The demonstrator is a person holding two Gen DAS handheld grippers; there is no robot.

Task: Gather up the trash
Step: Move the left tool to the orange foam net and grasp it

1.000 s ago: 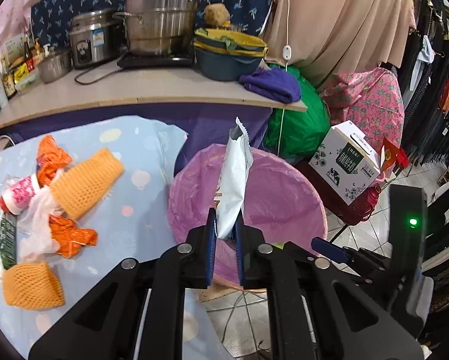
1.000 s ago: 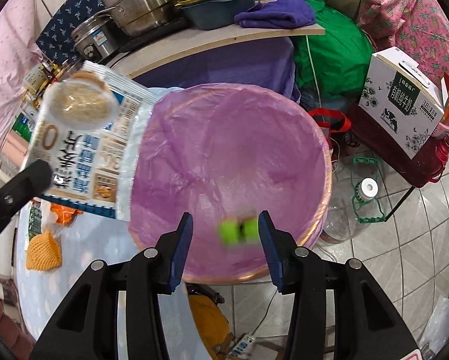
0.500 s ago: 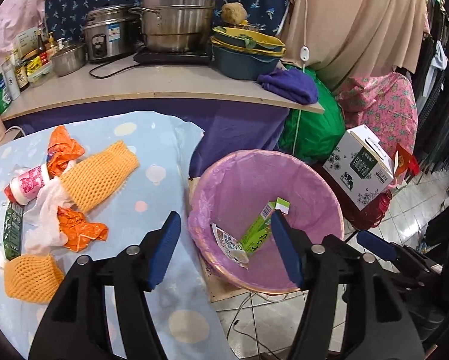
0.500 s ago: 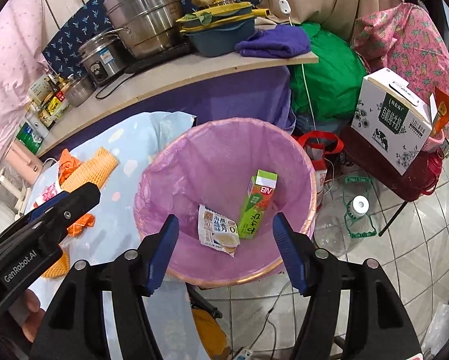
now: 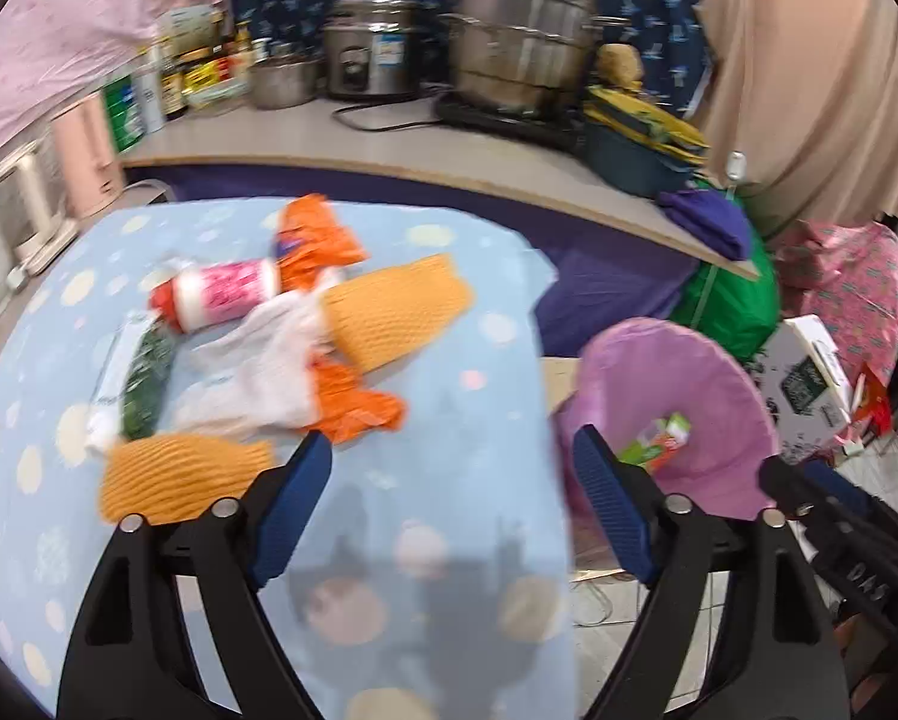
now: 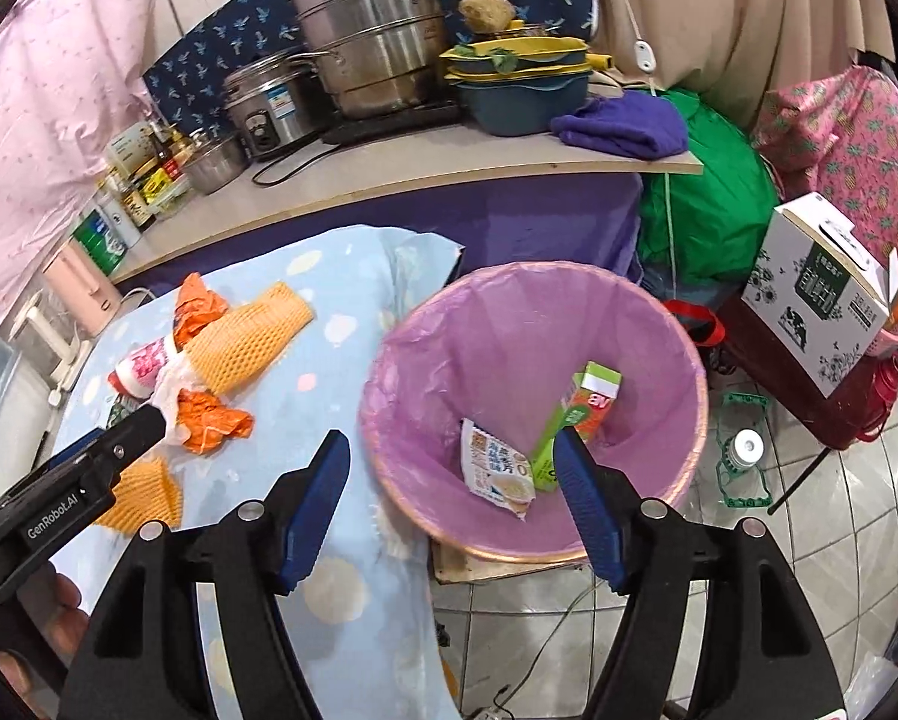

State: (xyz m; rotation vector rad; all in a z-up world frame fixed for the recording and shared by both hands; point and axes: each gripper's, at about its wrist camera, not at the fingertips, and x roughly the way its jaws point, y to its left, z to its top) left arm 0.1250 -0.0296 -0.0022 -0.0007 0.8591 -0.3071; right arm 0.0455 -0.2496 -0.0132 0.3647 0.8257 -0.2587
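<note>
Trash (image 5: 305, 354) lies heaped on the spotted cloth (image 5: 485, 456); a carton (image 6: 575, 420) and a wrapper (image 6: 497, 468) lie in the purple-lined bin (image 6: 449, 324). The left gripper (image 5: 452, 498) and right gripper (image 6: 452, 498) are both opening, empty. The blurred pile probably overlaps, so one pinch might drag neighbours off the edge.

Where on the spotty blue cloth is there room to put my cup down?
The near part of the blue cloth, between the trash pile and the cloth's front edge, is bare. So is the strip between the orange foam net and the purple bin. The cloth's left middle is crowded with wrappers.
</note>
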